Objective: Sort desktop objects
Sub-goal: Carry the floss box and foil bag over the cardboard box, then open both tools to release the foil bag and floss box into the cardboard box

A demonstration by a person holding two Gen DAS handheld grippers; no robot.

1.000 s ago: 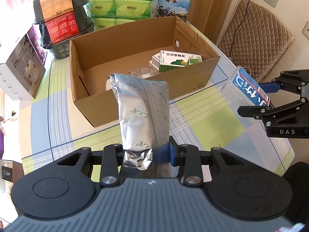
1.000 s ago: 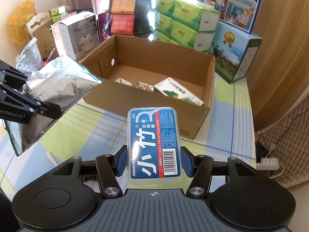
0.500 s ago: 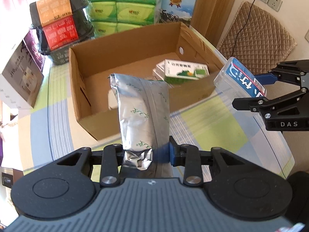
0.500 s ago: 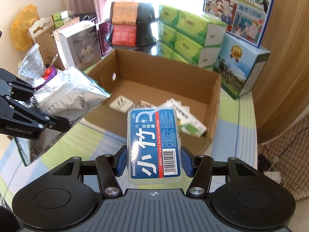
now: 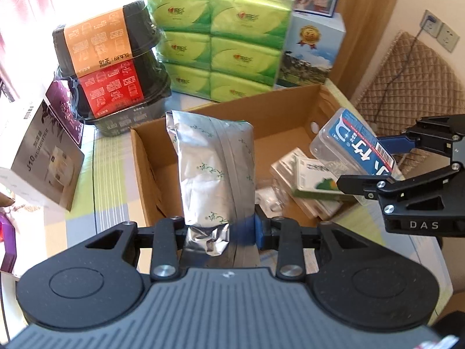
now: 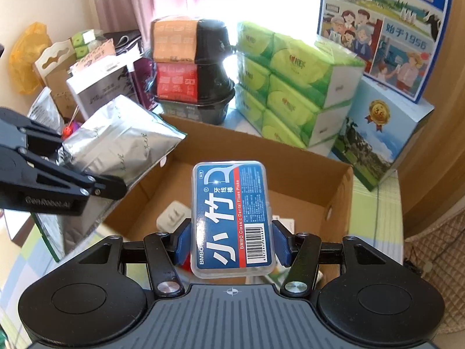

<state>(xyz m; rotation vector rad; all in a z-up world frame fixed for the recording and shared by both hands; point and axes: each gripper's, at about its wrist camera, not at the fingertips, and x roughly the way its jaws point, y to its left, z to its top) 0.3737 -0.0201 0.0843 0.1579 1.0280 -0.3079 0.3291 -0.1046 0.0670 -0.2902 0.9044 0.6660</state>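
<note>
- The left gripper's [image 5: 220, 228] fingers [image 5: 263, 228] pinch the lower end of a silver foil pouch [image 5: 215, 168], which stands upright over the open cardboard box [image 5: 293, 116].
- The right gripper's [image 6: 232, 241] blue-padded fingers [image 6: 183, 242] clamp a clear floss-pick case [image 6: 232, 218] by its long sides — it too hangs above the box, near the right-hand wall.
- Inside the box lie a green-and-white carton [image 5: 315, 179], flat white packets [image 5: 286, 165] and a white plug adapter [image 6: 173, 215].
- Behind the box on the checked tabletop [image 5: 104, 174] stand green tissue packs [image 5: 221, 46], stacked black bowls [image 5: 113, 69] and a blue milk carton box [image 5: 312, 52]; a humidifier box [image 5: 43, 163] sits to the left.
</note>
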